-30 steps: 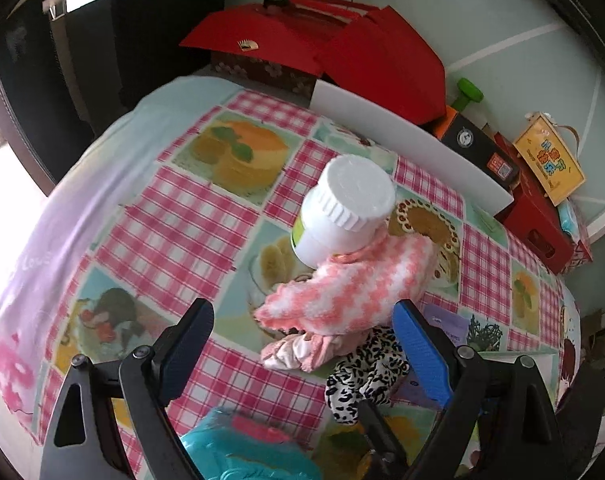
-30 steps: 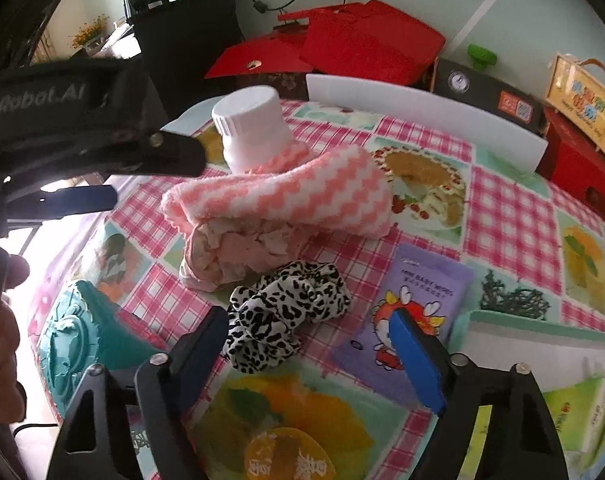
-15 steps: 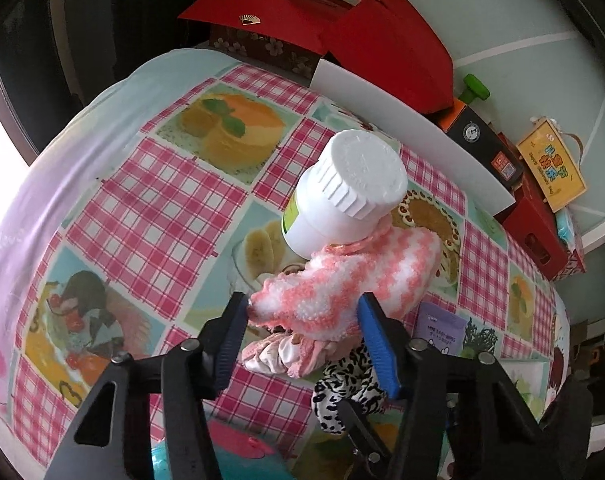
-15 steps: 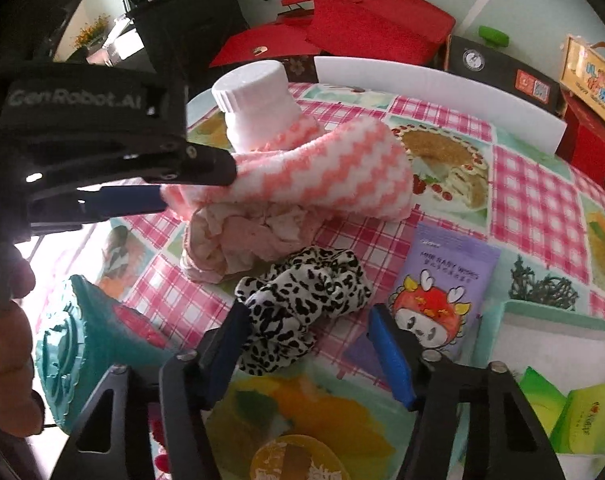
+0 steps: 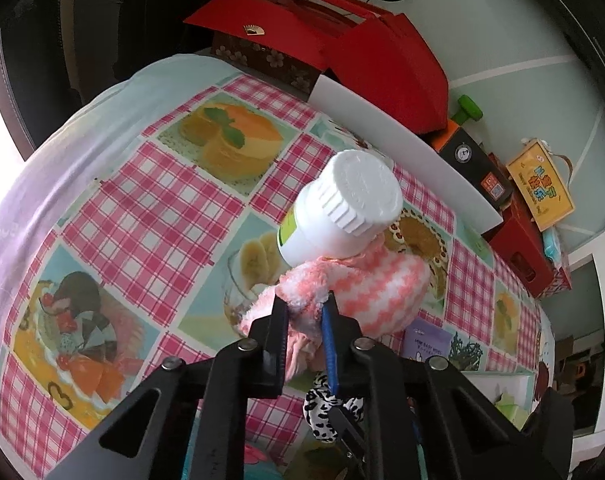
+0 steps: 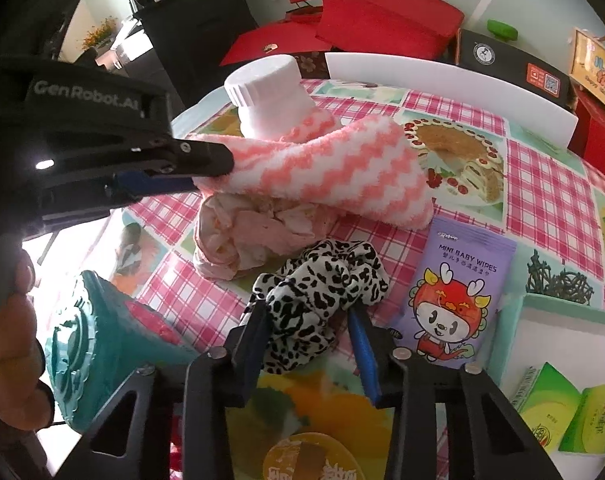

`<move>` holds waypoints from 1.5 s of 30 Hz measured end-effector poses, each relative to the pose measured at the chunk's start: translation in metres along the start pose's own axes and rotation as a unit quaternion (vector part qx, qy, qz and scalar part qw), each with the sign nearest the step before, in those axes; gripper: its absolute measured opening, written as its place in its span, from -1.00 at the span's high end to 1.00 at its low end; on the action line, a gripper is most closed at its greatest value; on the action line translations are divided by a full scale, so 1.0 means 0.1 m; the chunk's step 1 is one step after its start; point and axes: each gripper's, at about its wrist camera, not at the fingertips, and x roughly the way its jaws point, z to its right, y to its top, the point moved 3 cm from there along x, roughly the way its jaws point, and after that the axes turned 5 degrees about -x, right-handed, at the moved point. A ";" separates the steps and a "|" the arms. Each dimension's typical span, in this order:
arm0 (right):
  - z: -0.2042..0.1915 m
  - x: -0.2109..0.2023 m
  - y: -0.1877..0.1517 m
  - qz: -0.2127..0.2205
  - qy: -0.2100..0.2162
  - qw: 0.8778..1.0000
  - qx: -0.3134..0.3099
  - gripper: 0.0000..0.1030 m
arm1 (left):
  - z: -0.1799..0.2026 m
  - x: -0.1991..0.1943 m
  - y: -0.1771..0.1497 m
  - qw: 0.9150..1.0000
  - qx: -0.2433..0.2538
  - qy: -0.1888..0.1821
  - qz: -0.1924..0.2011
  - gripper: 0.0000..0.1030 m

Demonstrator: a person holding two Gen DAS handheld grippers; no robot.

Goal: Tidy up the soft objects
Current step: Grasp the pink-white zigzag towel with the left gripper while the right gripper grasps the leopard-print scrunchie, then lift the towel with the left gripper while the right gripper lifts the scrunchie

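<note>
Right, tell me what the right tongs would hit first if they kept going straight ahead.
The leopard-print scrunchie: it already sits between the right tongs, which have just been closing on it. Beyond it, apparently, lies the crumpled pink cloth.

Black gripper (image 6: 308, 324) frames, silver screws, blue-padded fingers (image 6: 361, 338), white lettering.

White bottle (image 6: 269, 98) base hidden behind zigzag sock (image 6: 334, 168); teal object (image 6: 102, 356), perhaps toy, partly hidden

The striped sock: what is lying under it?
Under the striped sock lies a crumpled pale pink cloth. The sock's far edge leans on a white bottle. The left gripper pinches the sock's end. How far the cloth reaches underneath is covered.
</note>
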 end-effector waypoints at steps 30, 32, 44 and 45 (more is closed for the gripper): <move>0.00 -0.04 0.02 0.007 0.023 1.000 0.018 0.51 | 0.05 -0.05 0.00 1.000 0.012 -0.012 0.012 0.80; 0.00 -0.04 0.02 0.008 0.025 0.999 0.020 0.51 | 0.07 -0.07 0.00 1.000 0.014 -0.015 0.014 0.81; -0.01 -0.13 0.05 0.022 0.033 0.999 0.030 0.53 | 0.12 -0.15 -0.01 0.999 0.022 -0.032 0.023 0.82; 0.00 -0.13 0.04 0.023 0.034 0.999 0.031 0.53 | 0.13 -0.15 -0.01 0.999 0.022 -0.035 0.024 0.82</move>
